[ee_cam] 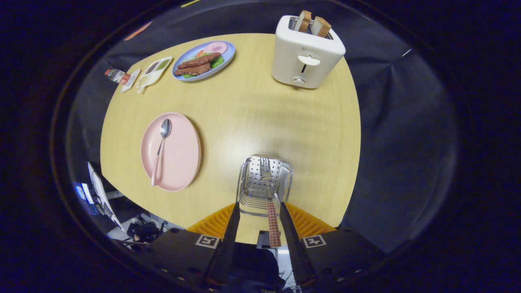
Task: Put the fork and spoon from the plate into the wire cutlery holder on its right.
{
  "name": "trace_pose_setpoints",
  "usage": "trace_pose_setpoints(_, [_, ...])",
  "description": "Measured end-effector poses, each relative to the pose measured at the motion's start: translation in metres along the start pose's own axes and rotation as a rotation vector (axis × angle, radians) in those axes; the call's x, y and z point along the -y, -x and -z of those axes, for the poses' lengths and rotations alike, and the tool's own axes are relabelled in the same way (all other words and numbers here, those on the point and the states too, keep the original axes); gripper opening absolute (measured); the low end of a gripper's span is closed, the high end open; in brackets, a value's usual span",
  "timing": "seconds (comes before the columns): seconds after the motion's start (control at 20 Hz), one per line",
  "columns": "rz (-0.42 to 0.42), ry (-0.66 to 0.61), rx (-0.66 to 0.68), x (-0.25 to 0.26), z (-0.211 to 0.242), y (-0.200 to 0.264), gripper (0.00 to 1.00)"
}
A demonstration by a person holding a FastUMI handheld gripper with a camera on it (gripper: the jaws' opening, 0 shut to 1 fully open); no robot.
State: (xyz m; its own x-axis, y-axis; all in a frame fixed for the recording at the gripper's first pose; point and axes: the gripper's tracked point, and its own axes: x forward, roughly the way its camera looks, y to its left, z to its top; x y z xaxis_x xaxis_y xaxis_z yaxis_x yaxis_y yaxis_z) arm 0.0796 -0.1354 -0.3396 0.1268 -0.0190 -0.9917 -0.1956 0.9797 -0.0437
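Note:
The pink plate (181, 160) lies on the wooden table (264, 114), left of and beyond my fingers. On it rests a spoon (160, 151) with a red-checked handle, bowl pointing away. The wire cutlery holder (249, 184) stands just ahead of my fingertips. A fork (273, 221) with the same checked handle stands in it, tines down, its handle leaning back between my fingers. My gripper (259, 205) is open above the holder's near rim; the fork handle is close to the right finger and well apart from the left one.
A white toaster (306, 55) holding two bread slices stands at the far right of the table. A blue plate of food (203, 61), a white sauce tray (154, 71) and a small bottle (116, 75) sit far left. The table's near edge runs just behind the holder.

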Motion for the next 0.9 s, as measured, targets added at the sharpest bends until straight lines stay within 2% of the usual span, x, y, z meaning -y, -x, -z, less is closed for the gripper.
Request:
trace_pose_setpoints(0.3, [-0.001,-0.013,0.197,-0.036,0.0,0.018,0.87])
trace_pose_setpoints(0.35, [0.0,-0.009,0.223,-0.044,0.0,0.018,0.97])
trace_pose_setpoints(0.9, [-0.043,-0.062,0.458,-0.154,-0.009,0.001,0.98])
